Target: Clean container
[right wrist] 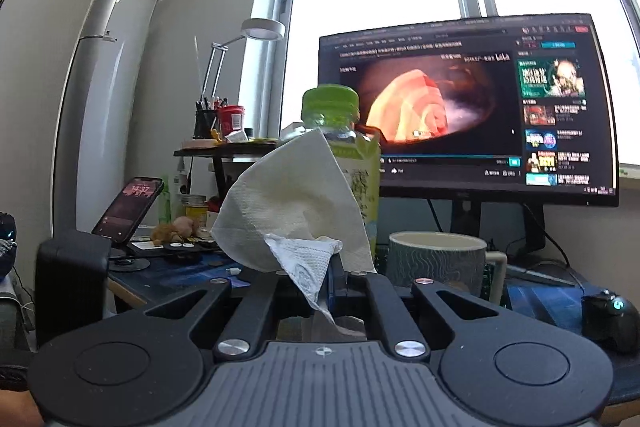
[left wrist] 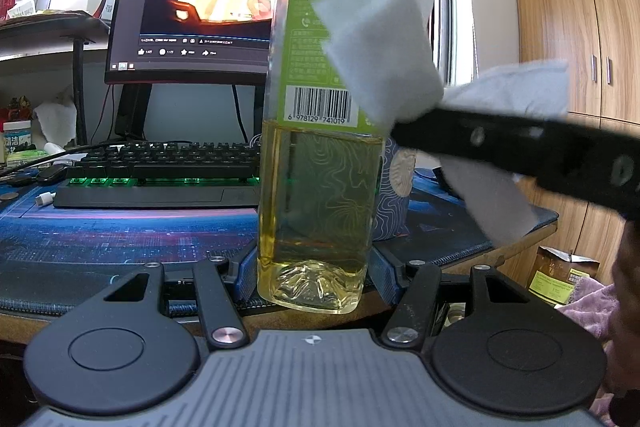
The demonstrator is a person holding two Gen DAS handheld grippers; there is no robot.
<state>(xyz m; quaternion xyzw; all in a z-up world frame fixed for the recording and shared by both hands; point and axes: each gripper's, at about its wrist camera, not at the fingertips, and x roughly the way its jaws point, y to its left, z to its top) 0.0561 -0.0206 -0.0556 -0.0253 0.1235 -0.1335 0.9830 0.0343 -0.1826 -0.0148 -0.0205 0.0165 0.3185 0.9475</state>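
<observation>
Two grippers meet at one bottle (left wrist: 320, 147). Its cap is cut off at the top of the left view, and in the right view the tissue (right wrist: 296, 211) hides most of its body. The left gripper (left wrist: 312, 267) clasps the bottle's base between its jaws. The right gripper (right wrist: 332, 279), jaws clenched, pinches the tissue, which drapes against the label beyond its tips.
</observation>
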